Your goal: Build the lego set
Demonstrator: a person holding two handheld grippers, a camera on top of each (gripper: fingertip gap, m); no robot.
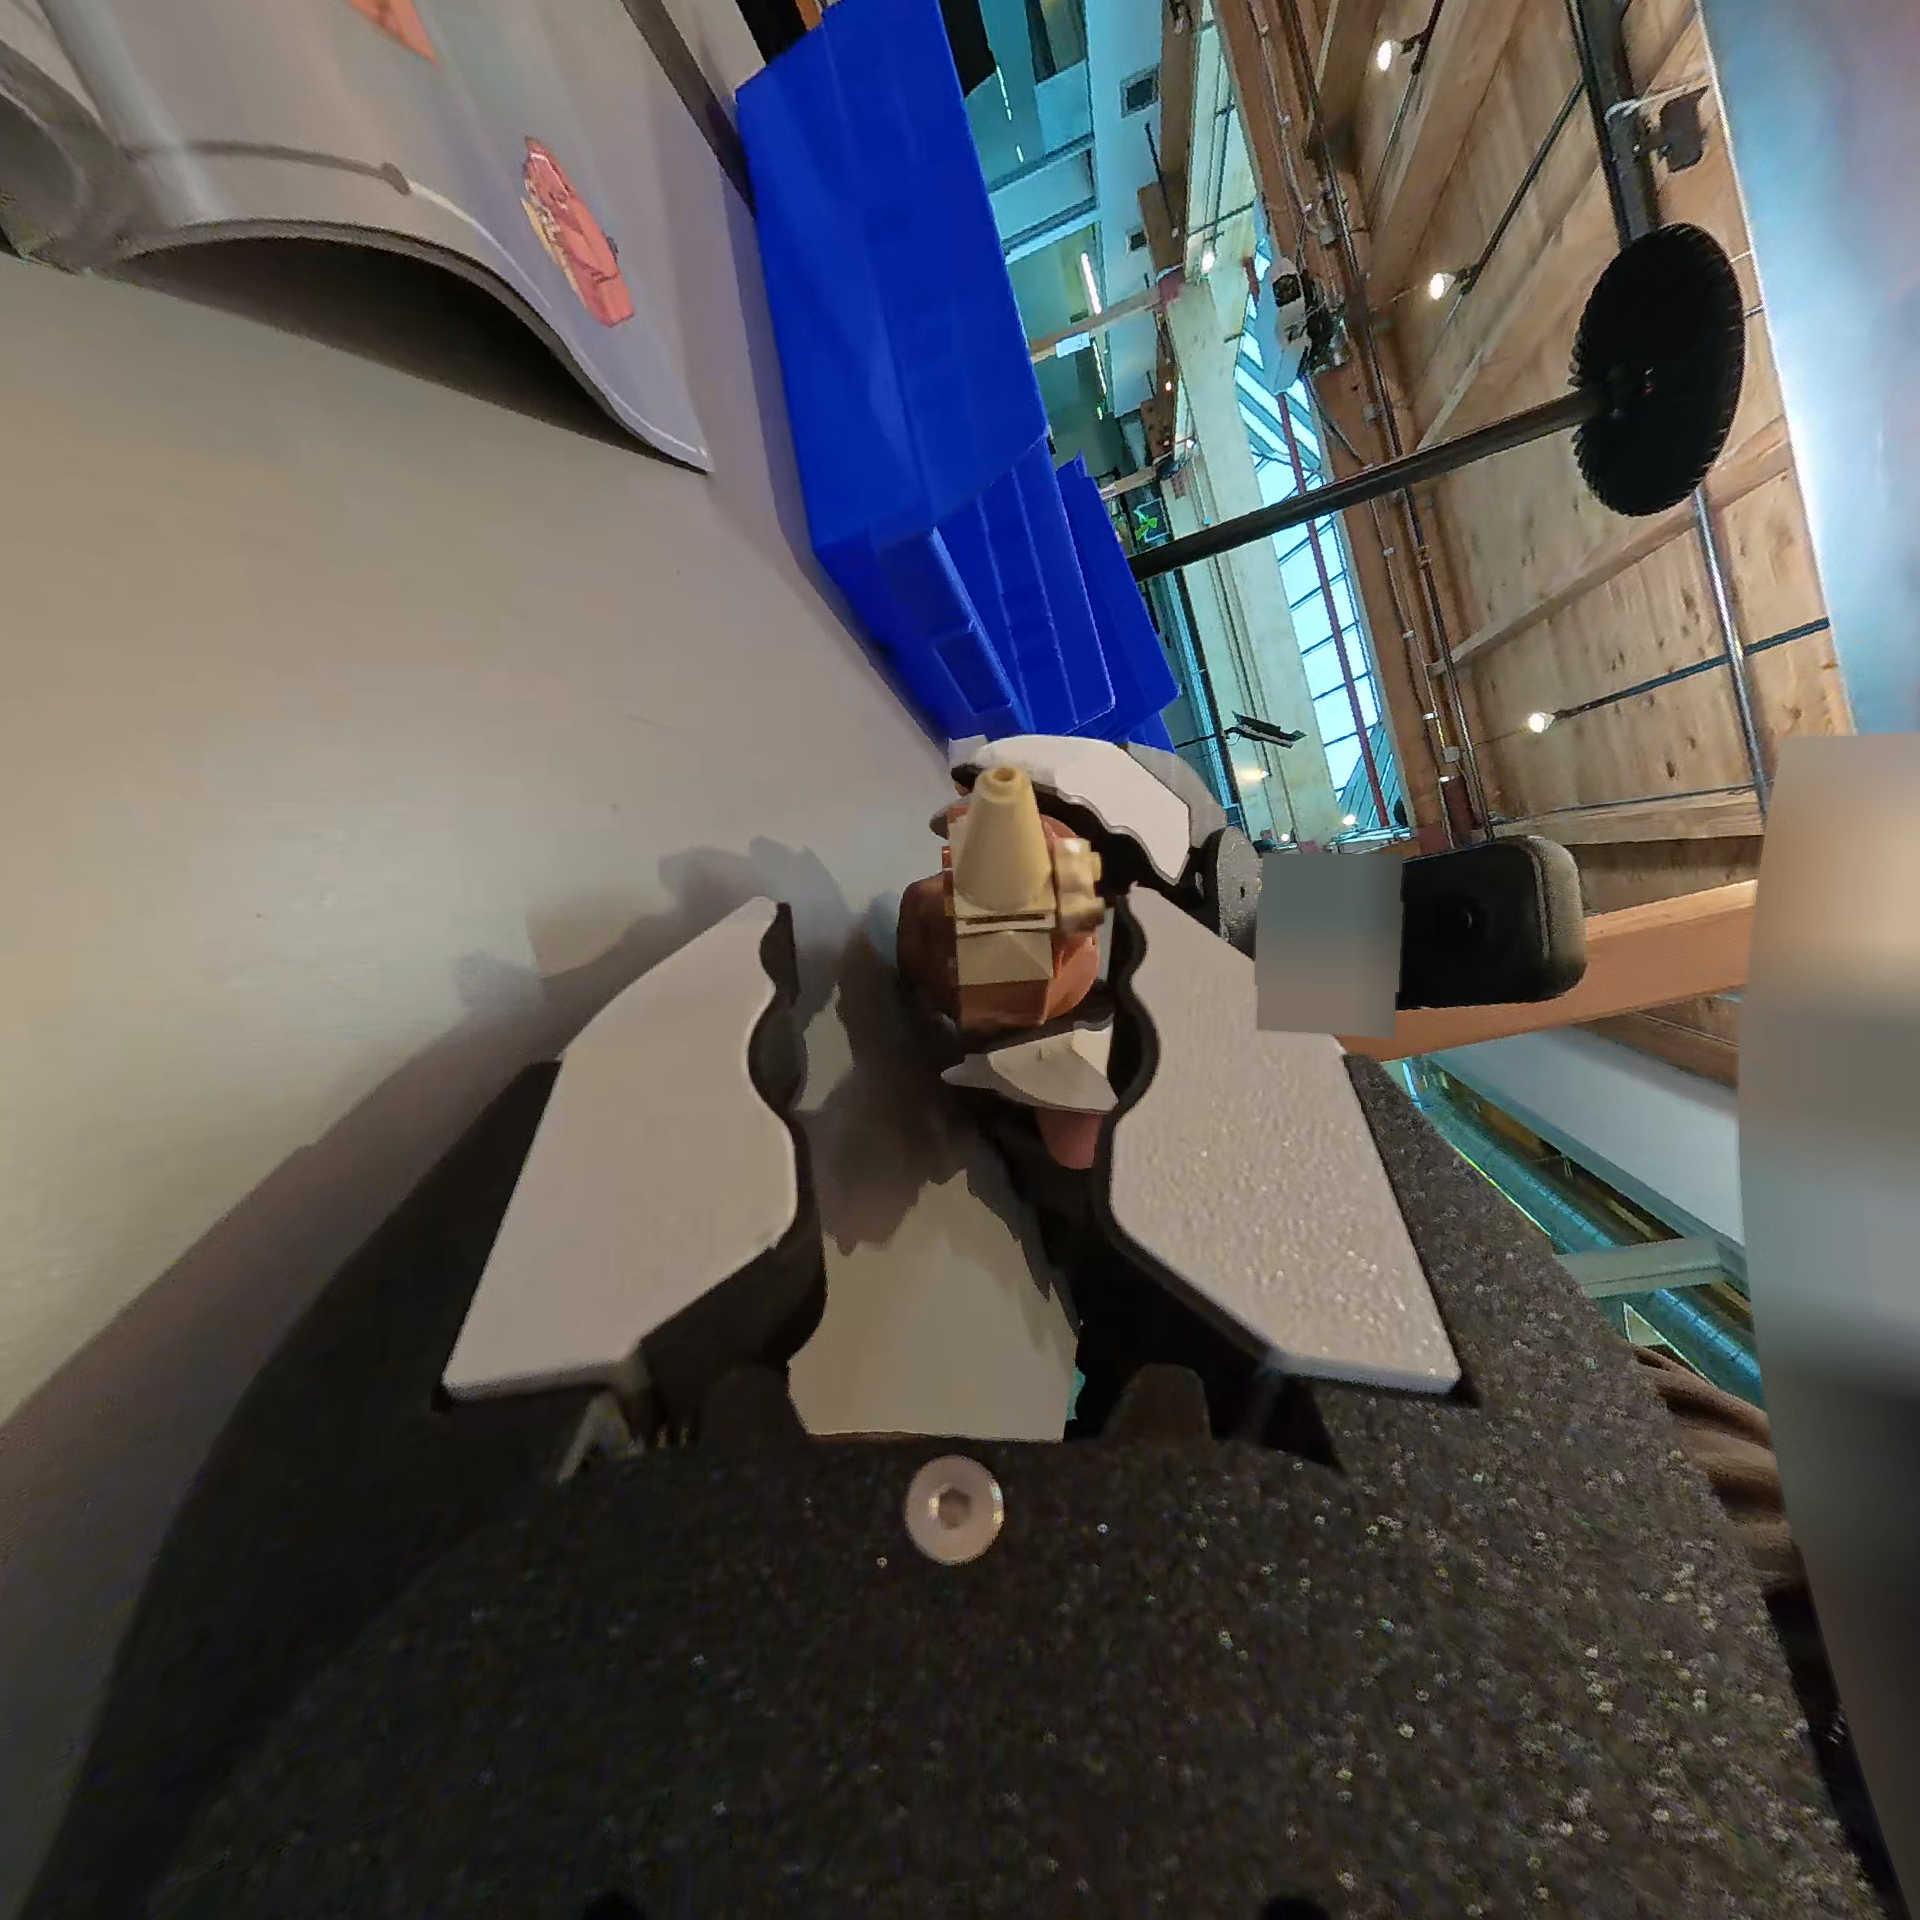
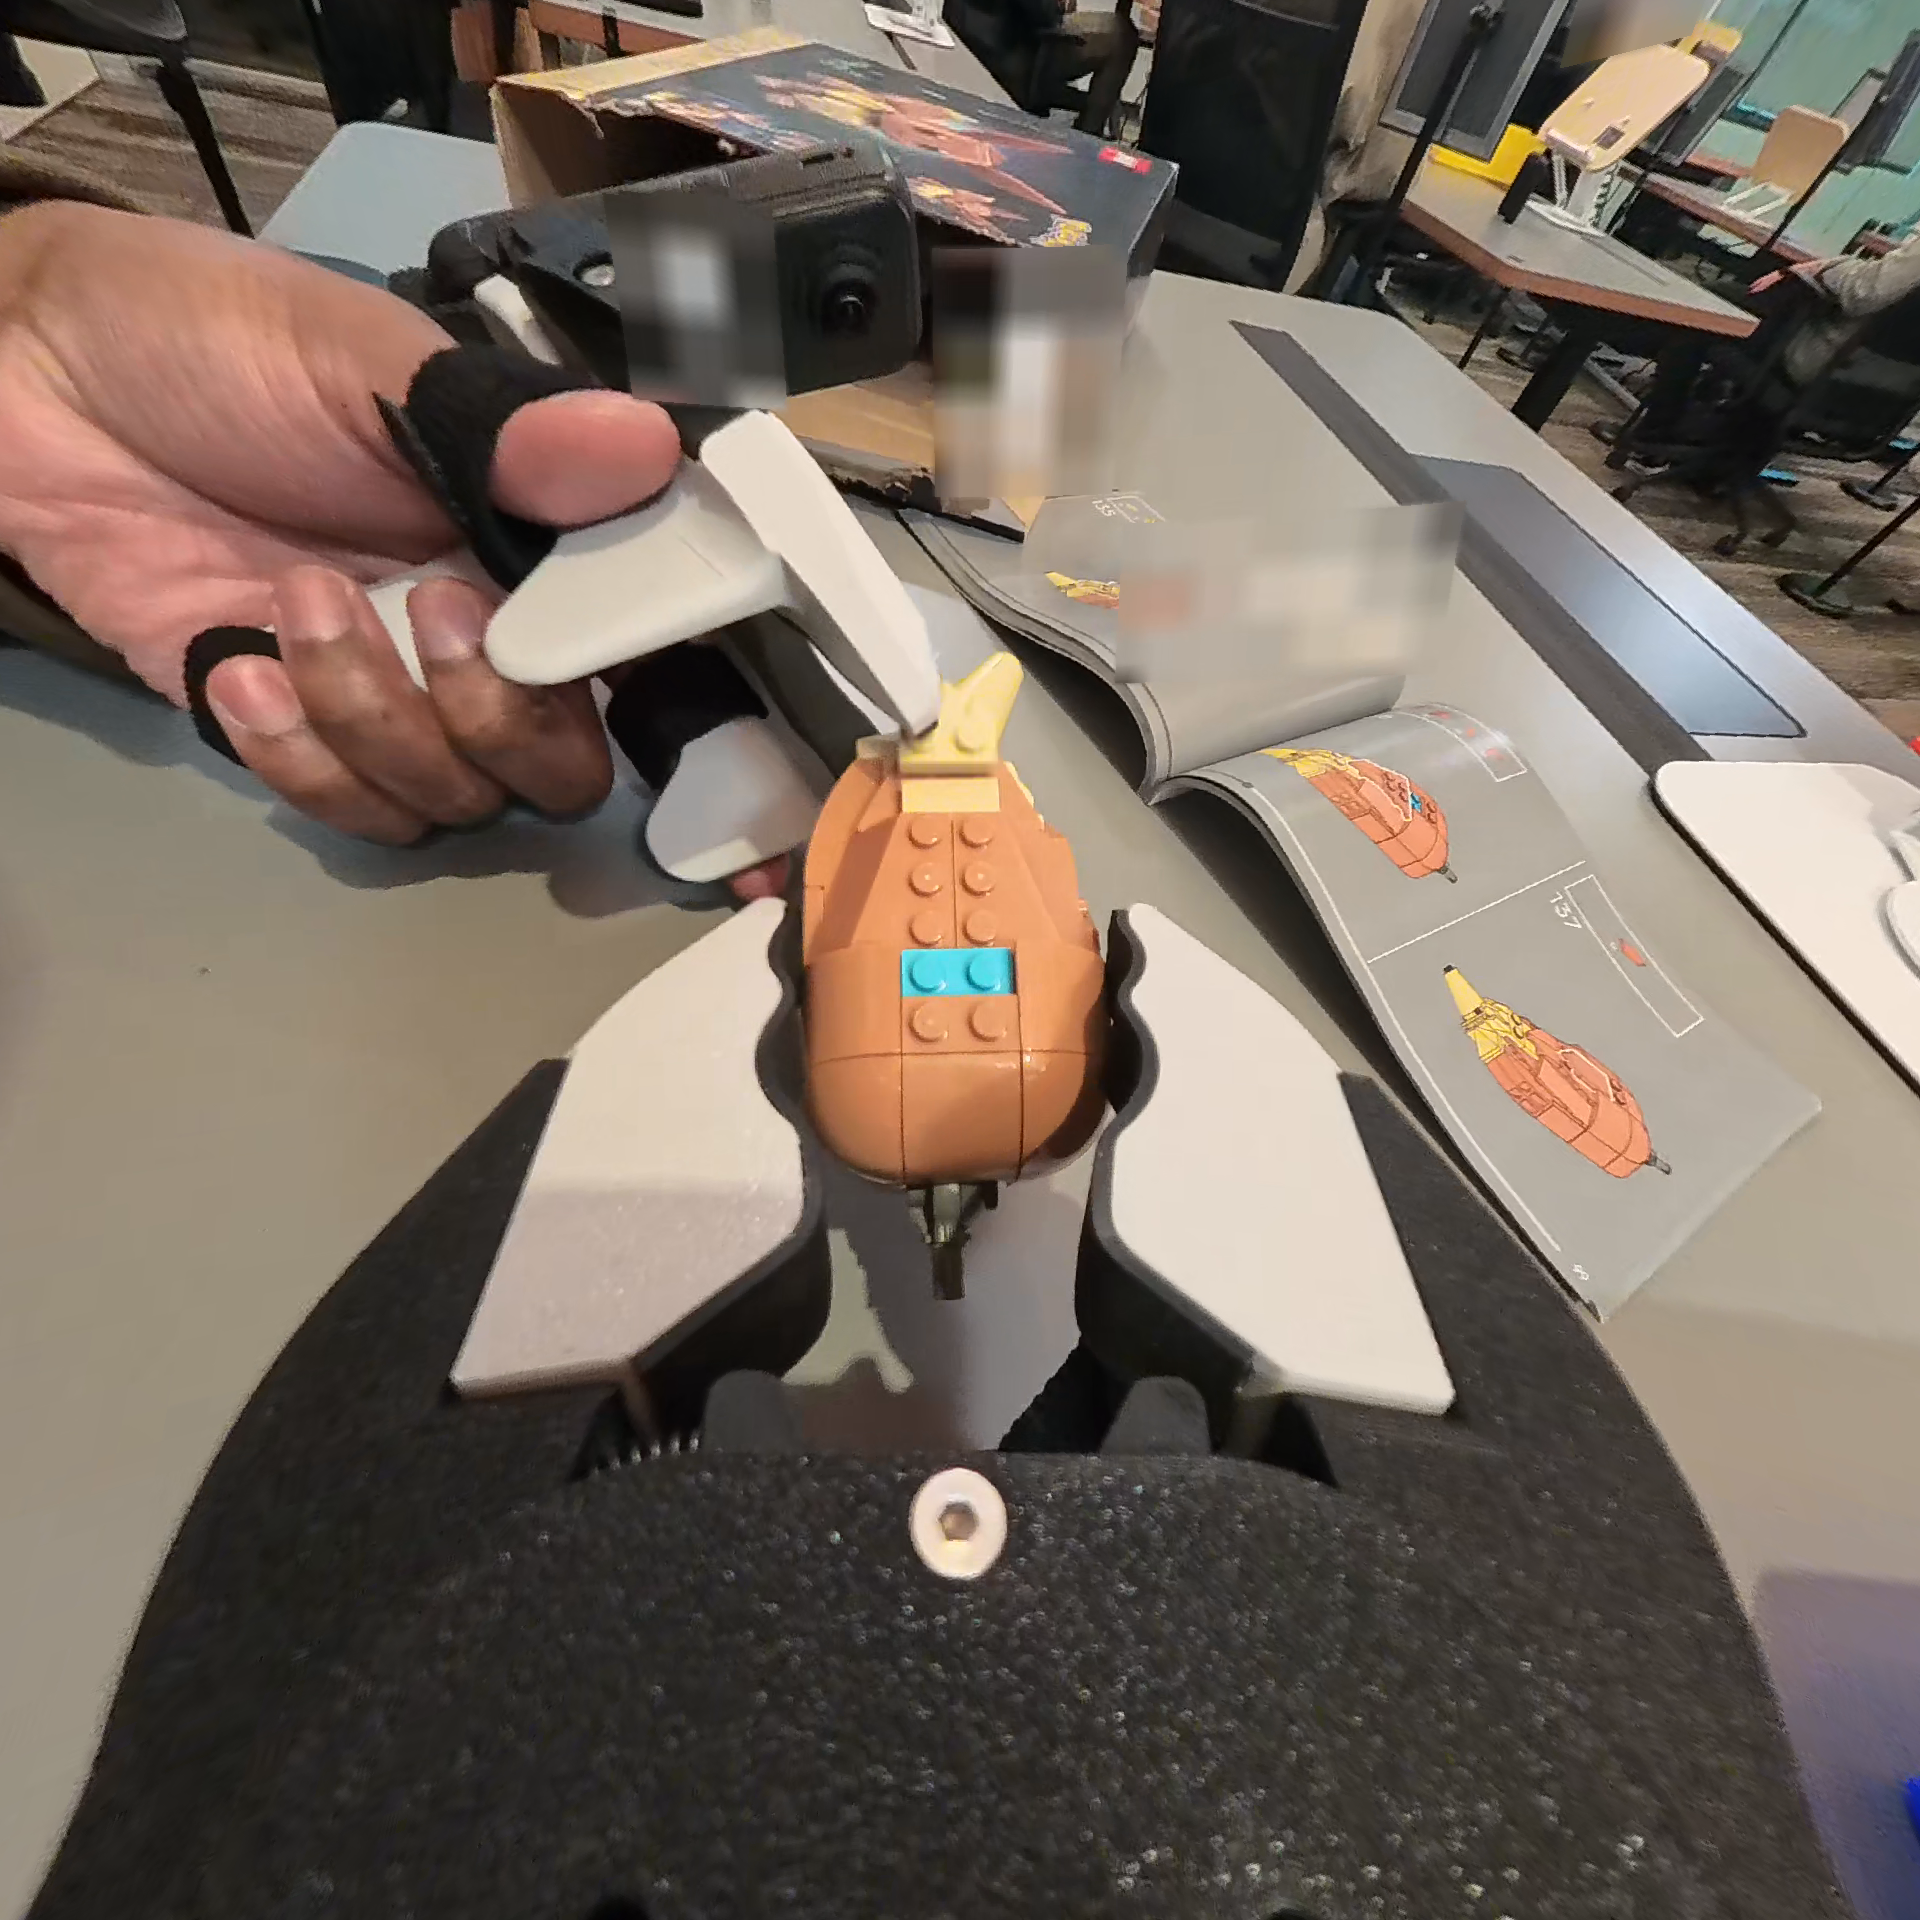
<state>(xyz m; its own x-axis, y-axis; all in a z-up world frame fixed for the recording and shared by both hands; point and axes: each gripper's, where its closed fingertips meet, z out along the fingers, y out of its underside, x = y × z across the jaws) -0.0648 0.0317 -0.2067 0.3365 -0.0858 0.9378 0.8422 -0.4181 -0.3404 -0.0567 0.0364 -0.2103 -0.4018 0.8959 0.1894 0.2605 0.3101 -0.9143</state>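
An orange-brown lego body (image 2: 956,1049) with a turquoise plate on top sits between my right gripper's (image 2: 956,920) jaws, which are shut on its sides and hold it above the grey table (image 2: 312,1039). A tan pointed piece (image 2: 971,717) is at the body's far end. My left gripper (image 2: 842,800), held by a hand, is open; its upper fingertip (image 2: 904,707) rests on the tan piece. In the left wrist view the tan cone (image 1: 997,842) and brown body (image 1: 925,935) sit just past my open left gripper (image 1: 951,925), with the right gripper's white fingers (image 1: 1122,821) around them.
An open instruction booklet (image 2: 1507,987) lies on the table to the right, and shows in the left wrist view (image 1: 416,208). A lego box (image 2: 935,135) stands behind. A white tray (image 2: 1808,862) is at far right. Blue bins (image 1: 914,364) stand at the table's edge. Less than 4 cm separates the two grippers' tips.
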